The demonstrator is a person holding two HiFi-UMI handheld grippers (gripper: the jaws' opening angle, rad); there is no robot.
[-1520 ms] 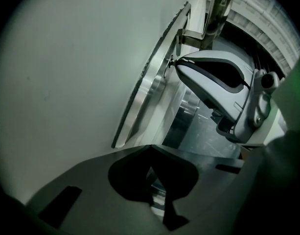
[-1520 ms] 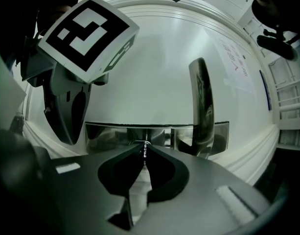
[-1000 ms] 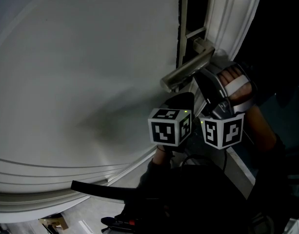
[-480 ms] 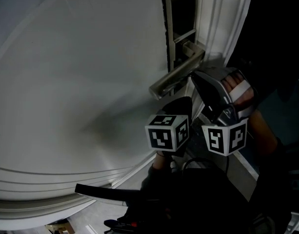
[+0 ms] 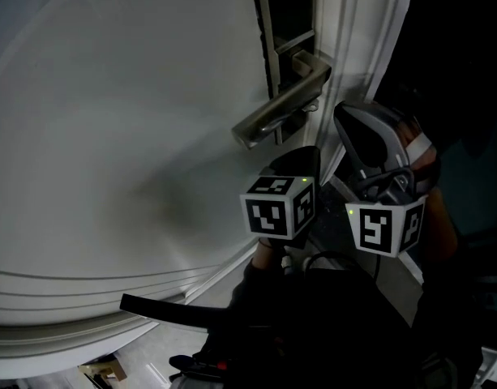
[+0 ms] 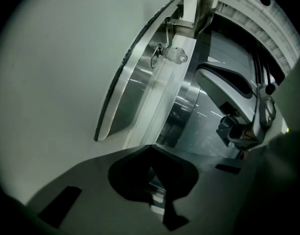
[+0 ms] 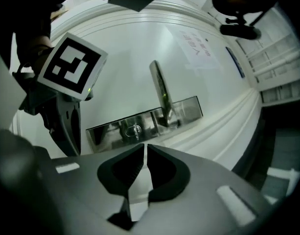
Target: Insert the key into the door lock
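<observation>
The lock plate (image 5: 284, 6) is cut off at the head view's 12 o'clock edge, its lower part hidden behind the handle (image 5: 280, 108); the door notice (image 7: 198, 45), at 1 o'clock in the right gripper view, has unreadably small print

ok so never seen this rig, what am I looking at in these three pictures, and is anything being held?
No robot here: a person carries a hand-held gripper in each hand. The head view comes from a camera on the person's head, looking down at a white door and its lever handle. The other two pictures come from cameras riding on each gripper, looking along its jaws. The cube with square markers is part of a gripper. The left hand-held gripper and the right hand-held gripper both have their jaws closed and hold nothing. There is no table; both face the metal lock plate by the handle. A key with a clear tag appears to sit in the lock.
</observation>
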